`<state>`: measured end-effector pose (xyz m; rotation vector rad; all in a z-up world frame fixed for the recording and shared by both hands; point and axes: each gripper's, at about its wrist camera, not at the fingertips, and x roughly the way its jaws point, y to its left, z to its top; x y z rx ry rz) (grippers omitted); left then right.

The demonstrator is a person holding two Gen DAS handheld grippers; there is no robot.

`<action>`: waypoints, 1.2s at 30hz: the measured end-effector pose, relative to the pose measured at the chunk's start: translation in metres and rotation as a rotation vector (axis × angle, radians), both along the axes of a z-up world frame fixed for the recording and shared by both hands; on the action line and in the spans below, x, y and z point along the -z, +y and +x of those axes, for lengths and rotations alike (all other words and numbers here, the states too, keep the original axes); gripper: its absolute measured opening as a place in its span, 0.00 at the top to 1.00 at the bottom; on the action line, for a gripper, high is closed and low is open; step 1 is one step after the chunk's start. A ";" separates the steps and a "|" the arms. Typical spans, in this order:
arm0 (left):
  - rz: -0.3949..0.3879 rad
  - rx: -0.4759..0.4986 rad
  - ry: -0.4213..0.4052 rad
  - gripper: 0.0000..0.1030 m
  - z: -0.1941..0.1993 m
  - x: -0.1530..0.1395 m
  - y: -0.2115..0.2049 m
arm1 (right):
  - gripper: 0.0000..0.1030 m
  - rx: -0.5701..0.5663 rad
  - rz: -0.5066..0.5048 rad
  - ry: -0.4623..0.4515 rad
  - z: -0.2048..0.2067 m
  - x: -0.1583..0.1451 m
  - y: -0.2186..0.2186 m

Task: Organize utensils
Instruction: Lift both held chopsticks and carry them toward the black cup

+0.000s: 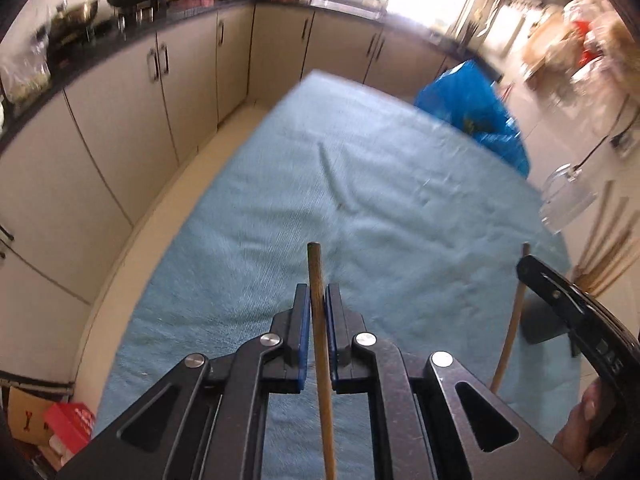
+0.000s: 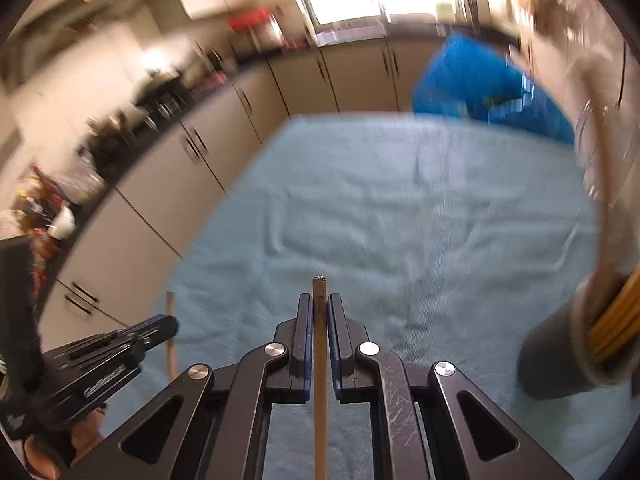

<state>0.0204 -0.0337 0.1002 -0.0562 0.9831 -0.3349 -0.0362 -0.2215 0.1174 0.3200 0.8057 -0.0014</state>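
Chopsticks, slim brown wood: left tongs (image 1: 318, 300) clamp one (image 1: 320, 320), right tongs (image 2: 319, 312) another (image 2: 320, 320).

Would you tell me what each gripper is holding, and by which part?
Each holds one wooden chopstick near its upper end: left gripper on chopstick, right gripper on another.

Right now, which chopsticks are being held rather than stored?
One chopstick in the left claw, another chopstick in the right claw. The rest stand bundled in the grey holder.
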 end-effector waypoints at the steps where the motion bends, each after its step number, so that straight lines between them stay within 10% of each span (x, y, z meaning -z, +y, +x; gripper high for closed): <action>1: -0.007 0.005 -0.027 0.93 -0.008 -0.010 0.001 | 0.92 -0.004 -0.008 -0.047 -0.011 -0.011 0.001; 9: -0.035 0.023 -0.186 0.93 -0.057 -0.066 -0.006 | 0.92 0.009 -0.056 -0.312 -0.088 -0.063 0.012; 36: -0.037 0.077 -0.236 0.93 -0.090 -0.103 -0.026 | 0.92 0.163 -0.012 -0.448 -0.160 -0.090 -0.040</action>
